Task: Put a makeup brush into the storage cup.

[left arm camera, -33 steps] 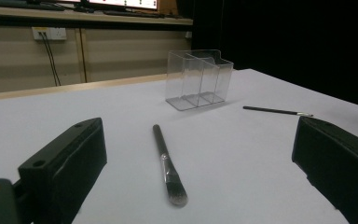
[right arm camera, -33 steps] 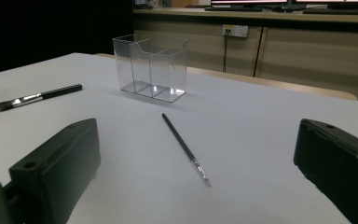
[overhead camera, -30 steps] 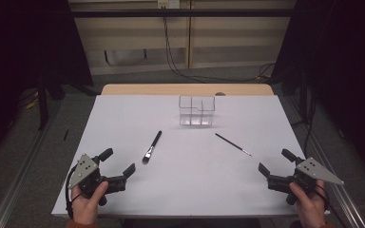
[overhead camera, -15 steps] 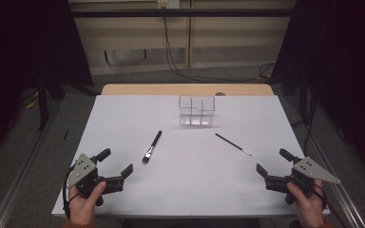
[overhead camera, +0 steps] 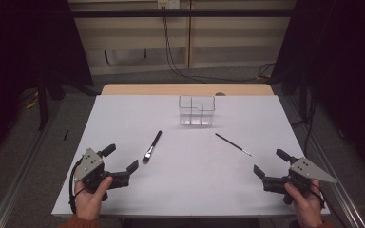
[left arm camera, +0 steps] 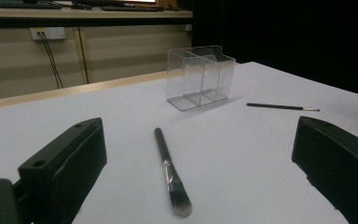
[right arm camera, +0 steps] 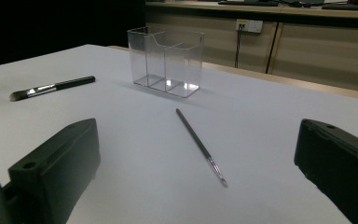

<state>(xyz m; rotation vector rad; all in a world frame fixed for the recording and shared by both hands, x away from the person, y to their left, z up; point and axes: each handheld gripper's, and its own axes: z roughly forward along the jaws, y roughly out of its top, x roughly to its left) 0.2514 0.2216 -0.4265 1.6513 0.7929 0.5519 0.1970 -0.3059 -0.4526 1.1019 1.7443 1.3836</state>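
Tongs [overhead camera: 120, 158] nearer brush [overhead camera: 151, 147] than before

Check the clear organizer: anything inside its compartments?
Nothing inside: the clear organizer looks empty in both gripper views, its floor and dividers visible through the walls. The flat brush and thin brush lie on the table outside it. No part is covered.

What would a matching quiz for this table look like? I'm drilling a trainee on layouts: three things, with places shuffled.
Things:
1. flat brush
2. thin brush
3. clear holder

Places:
A. upright at the table's far middle
B. lying ahead of the left tongs
C. lying ahead of the right tongs

Pairs: 1-B, 2-C, 3-A
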